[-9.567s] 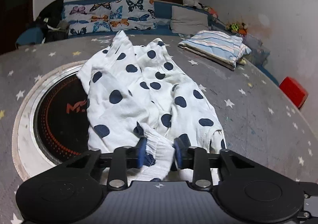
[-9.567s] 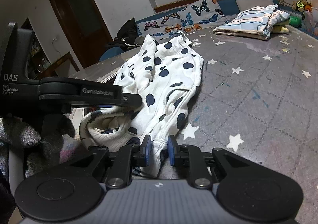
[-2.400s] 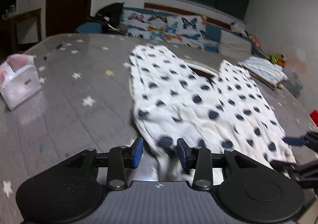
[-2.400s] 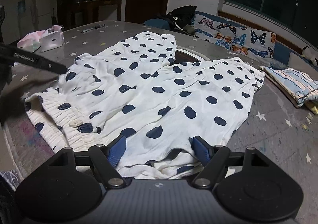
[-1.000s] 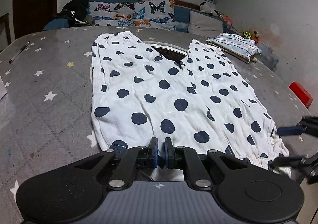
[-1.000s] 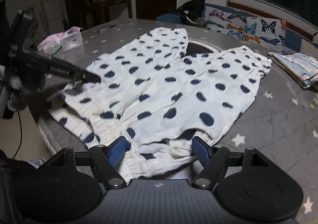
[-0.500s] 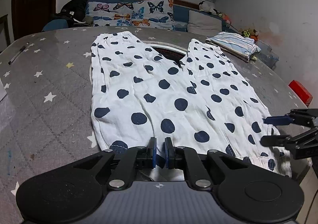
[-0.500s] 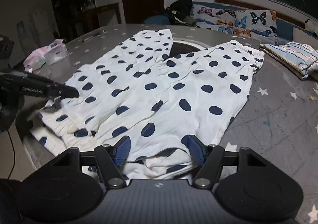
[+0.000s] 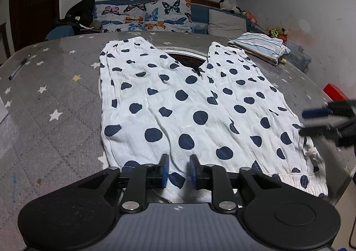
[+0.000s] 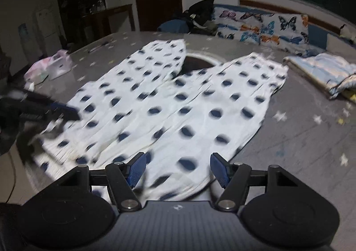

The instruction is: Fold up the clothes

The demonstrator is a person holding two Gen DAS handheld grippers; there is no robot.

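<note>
My left hand-held gripper has just been opening, its jaws parted around the polka-dot trousers' waistband. My right hand-held gripper gapes wide over them on the counter.

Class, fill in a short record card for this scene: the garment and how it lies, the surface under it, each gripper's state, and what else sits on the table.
garment: polka-dot trousers, spread flat, legs apart
surface: grey star-print table
left gripper: jaws just opened, waistband between them, unpinched
right gripper: open, above the waistband end
also on table: folded striped cloth, pen, red object
</note>
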